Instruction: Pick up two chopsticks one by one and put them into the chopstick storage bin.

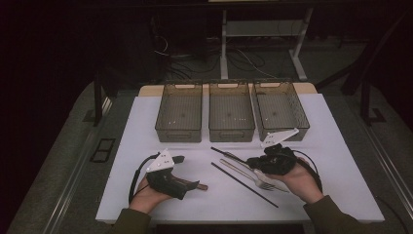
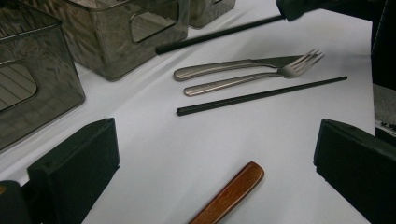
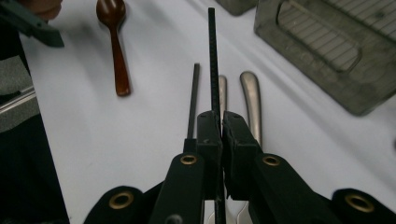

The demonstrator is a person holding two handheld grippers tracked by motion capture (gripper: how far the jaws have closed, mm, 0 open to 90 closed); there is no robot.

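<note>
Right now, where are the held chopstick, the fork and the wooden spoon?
held chopstick (image 3: pixel 212 56), right gripper view, mid shaft.
fork (image 2: pixel 299 65), left gripper view, tines.
wooden spoon (image 3: pixel 110 11), right gripper view, bowl.

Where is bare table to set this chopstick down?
Free: the white table right of the right claw, and the strip between the bins and the left claw. Crowded: the middle, around the fork, knife and other chopstick.

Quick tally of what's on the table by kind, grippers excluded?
Bins: 3
Chopsticks: 2, one on the table, one in the right gripper
Fork: 1
Knife: 1
Wooden spoon: 1
Total: 8
</note>
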